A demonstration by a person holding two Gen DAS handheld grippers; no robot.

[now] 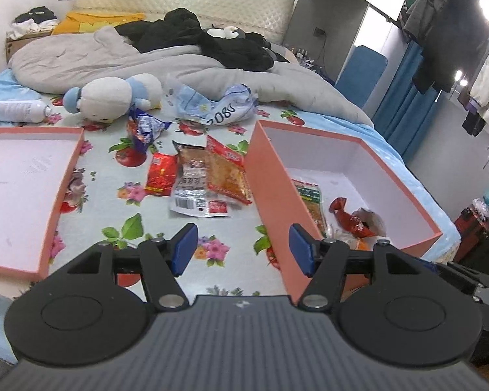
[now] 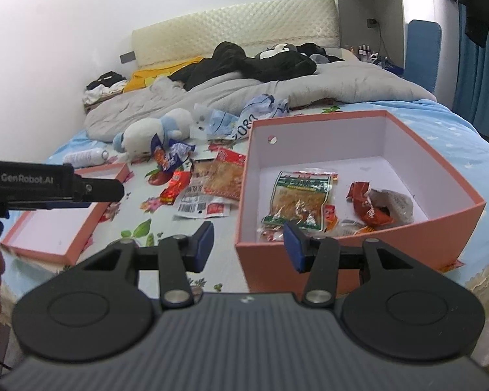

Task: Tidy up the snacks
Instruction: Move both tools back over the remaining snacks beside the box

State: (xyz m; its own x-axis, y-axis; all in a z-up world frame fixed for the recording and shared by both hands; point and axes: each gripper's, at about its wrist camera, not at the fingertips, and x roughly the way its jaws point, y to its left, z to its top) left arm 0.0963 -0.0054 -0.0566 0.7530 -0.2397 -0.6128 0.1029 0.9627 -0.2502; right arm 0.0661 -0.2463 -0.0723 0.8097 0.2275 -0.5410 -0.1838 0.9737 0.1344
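Left of frame: pink lid (image 1: 26, 192), empty. Centre, on bed (image 1: 107, 176): four loose snack packets (image 1: 208, 176); crumpled bag (image 1: 225, 107) reads "2080". Right: pink box (image 2: 342, 176), three packets inside. Left gripper (image 1: 243, 249) and right gripper (image 2: 249, 246) both apart, empty; "GenRobot.AI" on the left one.

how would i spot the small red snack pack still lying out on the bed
Find the deep pink box on the flowered bedsheet, then look at the cluster of snack packets just left of its wall. The small red packet lies at the left end of that cluster, beside a clear barcode pack; it alone is solid glossy red.
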